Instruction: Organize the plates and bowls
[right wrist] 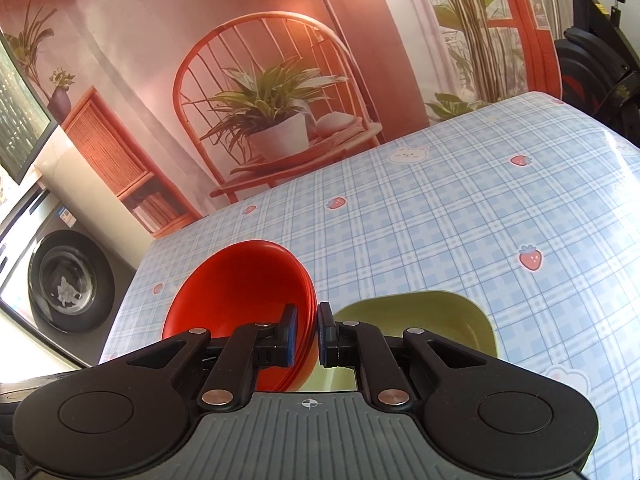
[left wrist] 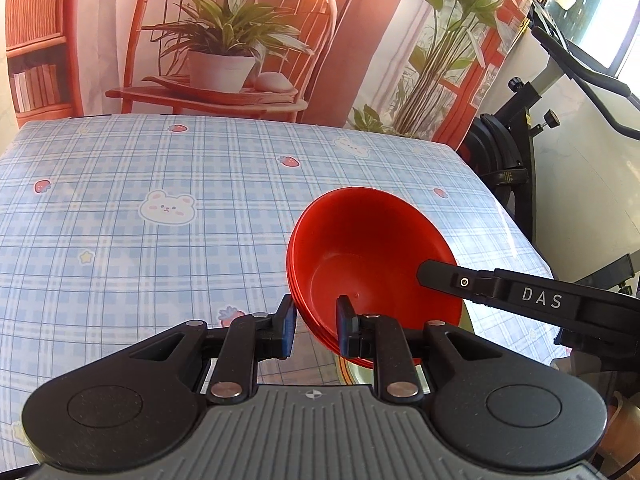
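A stack of red bowls [left wrist: 372,256] is tilted up off the checked tablecloth [left wrist: 160,240]. My left gripper [left wrist: 316,326] has its jaws on either side of the stack's left rim, with a small gap on the outer side. My right gripper [right wrist: 307,330] is shut on the opposite rim of the red bowls [right wrist: 236,284]; its finger also shows in the left wrist view [left wrist: 448,280]. A green plate [right wrist: 424,316] lies on the table under the right gripper, and its edge shows beneath the bowls in the left wrist view [left wrist: 352,372].
The table's far edge meets a printed backdrop [left wrist: 224,40] of a chair and plants. An exercise bike [left wrist: 516,148] stands past the right edge. A washing machine [right wrist: 68,280] stands past the left edge.
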